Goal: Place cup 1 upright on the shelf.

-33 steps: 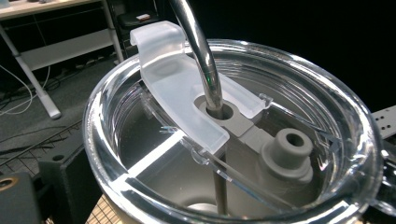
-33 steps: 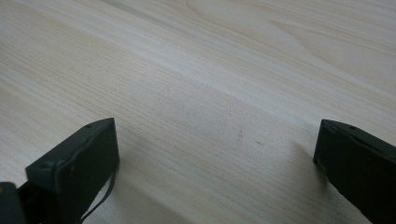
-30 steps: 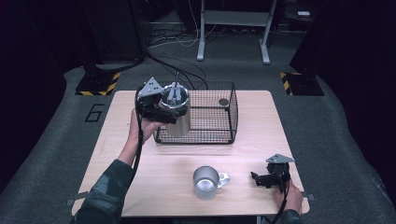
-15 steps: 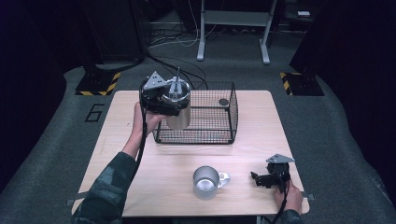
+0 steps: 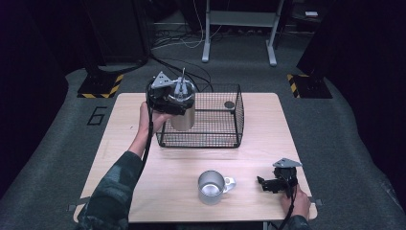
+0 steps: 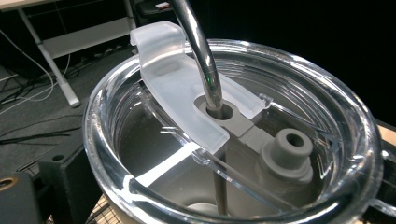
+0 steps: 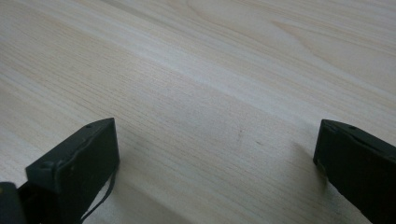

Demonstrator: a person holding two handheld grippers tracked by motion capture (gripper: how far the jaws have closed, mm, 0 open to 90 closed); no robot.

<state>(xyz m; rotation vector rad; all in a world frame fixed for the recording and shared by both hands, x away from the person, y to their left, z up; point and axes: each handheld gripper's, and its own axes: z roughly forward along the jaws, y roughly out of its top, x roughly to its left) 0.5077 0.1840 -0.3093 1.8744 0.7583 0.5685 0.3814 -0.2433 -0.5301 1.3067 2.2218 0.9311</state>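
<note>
Tumbler [image 5: 182,116] at wire basket [image 5: 225,140] rim, gripped in left gripper [image 5: 168,98] jaws; right gripper [image 5: 273,184] jaws wide

Grey carpet [image 5: 335,124] all round, dim room. A "6" [image 5: 97,115] marked beside the wooden table [image 5: 268,129]. Hazard-striped bases [image 5: 99,86] behind, cables [image 5: 167,36] trailing.

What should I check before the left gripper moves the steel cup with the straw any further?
1. Hold on the steel cup: cannot tell. The left gripper is at its top, but its jaws are hidden.
2. Lid seated on the cup: ok, it sits level in the rim.
3. Straw through the lid hole: ok.
4. Cup free of the wire basket: cannot tell; it is at the basket's left end, with the bottom hidden by mesh.
5. Right gripper out of the way: ok, open, low over bare table.
6. Mug clear of the path: ok, it stands apart near the front edge.
</note>
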